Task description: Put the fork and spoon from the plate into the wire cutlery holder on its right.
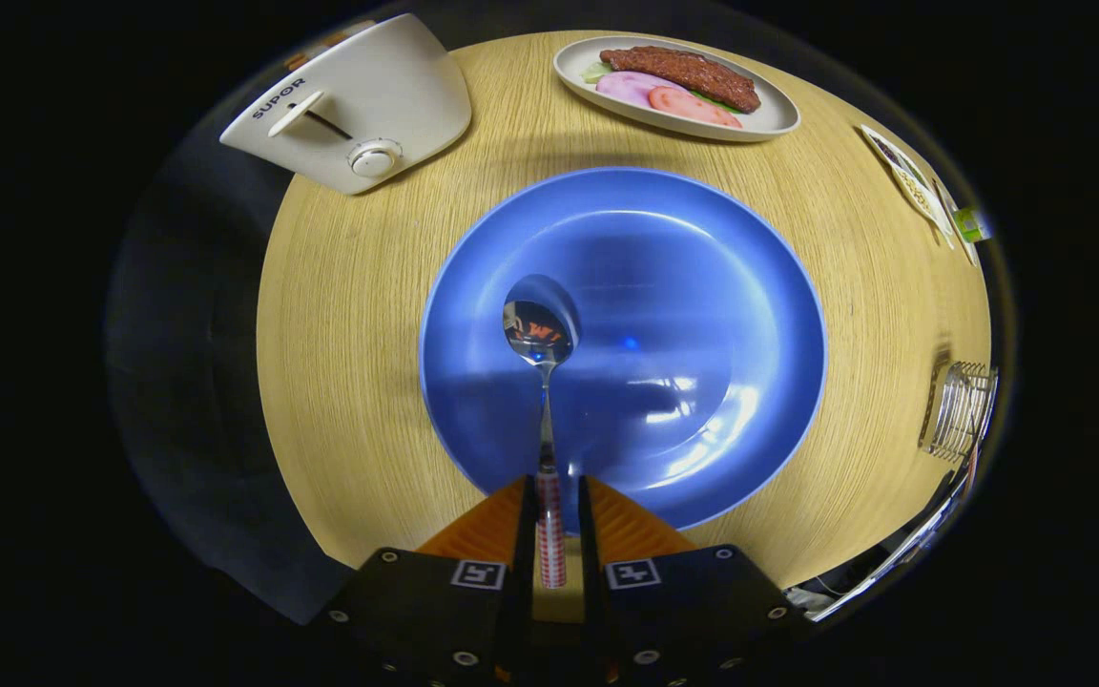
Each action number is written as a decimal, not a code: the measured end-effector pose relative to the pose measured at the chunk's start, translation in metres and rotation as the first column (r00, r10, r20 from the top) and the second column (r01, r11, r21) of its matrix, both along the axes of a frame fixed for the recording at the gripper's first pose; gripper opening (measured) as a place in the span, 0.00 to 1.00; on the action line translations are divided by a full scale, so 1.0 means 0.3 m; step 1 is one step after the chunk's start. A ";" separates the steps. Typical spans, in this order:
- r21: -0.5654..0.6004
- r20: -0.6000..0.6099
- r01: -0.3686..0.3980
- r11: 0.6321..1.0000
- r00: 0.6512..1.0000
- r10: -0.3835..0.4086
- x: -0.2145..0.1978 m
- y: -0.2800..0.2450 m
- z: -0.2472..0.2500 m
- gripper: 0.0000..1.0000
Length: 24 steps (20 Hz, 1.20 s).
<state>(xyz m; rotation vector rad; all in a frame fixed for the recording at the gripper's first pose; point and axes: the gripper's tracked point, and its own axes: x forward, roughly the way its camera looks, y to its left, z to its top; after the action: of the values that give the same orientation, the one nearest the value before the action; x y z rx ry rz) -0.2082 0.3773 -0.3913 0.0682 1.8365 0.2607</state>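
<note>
The spoon (542,382), shiny steel with a red-and-white checked handle, sits lengthwise over the blue plate (702,277), bowl forward above the plate's well. The wire cutlery holder (960,410) stands well to the plate's right, on the wooden table.

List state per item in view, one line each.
gripper: shut on the spoon handle.
spoon: held by its handle, bowl out over the blue plate.
blue plate: on the table, nothing lying in it.
wire cutlery holder: upright right of the plate; contents unclear.
toaster: lever up.
oval dish: holds meat and ham slices.
</note>
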 end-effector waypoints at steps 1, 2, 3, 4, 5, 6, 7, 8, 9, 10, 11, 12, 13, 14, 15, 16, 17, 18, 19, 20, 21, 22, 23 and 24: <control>-0.006 -0.001 -0.002 1.000 1.000 0.002 -0.004 0.000 -0.001 0.16; -0.004 -0.002 -0.005 1.000 1.000 0.005 -0.007 0.007 -0.005 0.14; 0.000 -0.003 -0.009 1.000 1.000 0.009 -0.008 0.012 -0.001 0.12; 0.001 -0.003 -0.010 1.000 1.000 0.010 -0.005 0.013 -0.002 0.11; 0.002 -0.002 -0.009 1.000 1.000 0.009 -0.005 0.013 -0.003 0.10; 0.003 0.004 -0.016 1.000 1.000 0.016 -0.003 0.008 -0.003 0.10; -0.007 0.016 -0.023 1.000 1.000 0.024 0.002 -0.004 -0.003 0.08; -0.010 0.024 -0.036 0.999 0.999 0.036 0.007 -0.022 -0.004 0.08; -0.009 0.030 -0.042 0.999 0.999 0.042 0.009 -0.038 0.000 0.07; -0.009 0.040 -0.042 0.999 0.998 0.043 0.019 -0.057 0.007 0.07; -0.001 0.055 -0.042 0.999 0.998 0.042 0.040 -0.081 0.030 0.07; 0.005 0.069 -0.037 0.999 0.997 0.037 0.056 -0.104 0.047 0.07; 0.009 0.079 -0.034 0.999 0.996 0.034 0.068 -0.133 0.065 0.07; 0.010 0.089 -0.032 0.999 0.996 0.031 0.079 -0.170 0.085 0.07; 0.008 0.099 -0.029 1.000 0.995 0.028 0.087 -0.211 0.105 0.07; 0.003 0.105 -0.027 1.000 0.994 0.027 0.094 -0.259 0.125 0.07; -0.003 0.111 -0.027 1.000 0.993 0.028 0.097 -0.313 0.147 0.07; -0.008 0.119 -0.027 1.000 0.993 0.028 0.106 -0.366 0.166 0.07; -0.019 0.126 -0.027 0.999 0.992 0.029 0.113 -0.427 0.186 0.07; -0.031 0.135 -0.030 0.999 0.990 0.034 0.124 -0.490 0.203 0.07; -0.045 0.145 -0.031 0.999 0.989 0.037 0.135 -0.552 0.224 0.07; -0.054 0.152 -0.030 0.998 0.988 0.038 0.146 -0.611 0.242 0.07; -0.063 0.159 -0.029 0.998 0.987 0.039 0.154 -0.669 0.258 0.07; -0.075 0.169 -0.031 0.997 0.985 0.043 0.164 -0.726 0.273 0.07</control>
<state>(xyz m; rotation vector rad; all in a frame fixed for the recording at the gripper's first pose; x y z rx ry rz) -0.1590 0.1596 -0.3095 -0.0373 1.6767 0.2194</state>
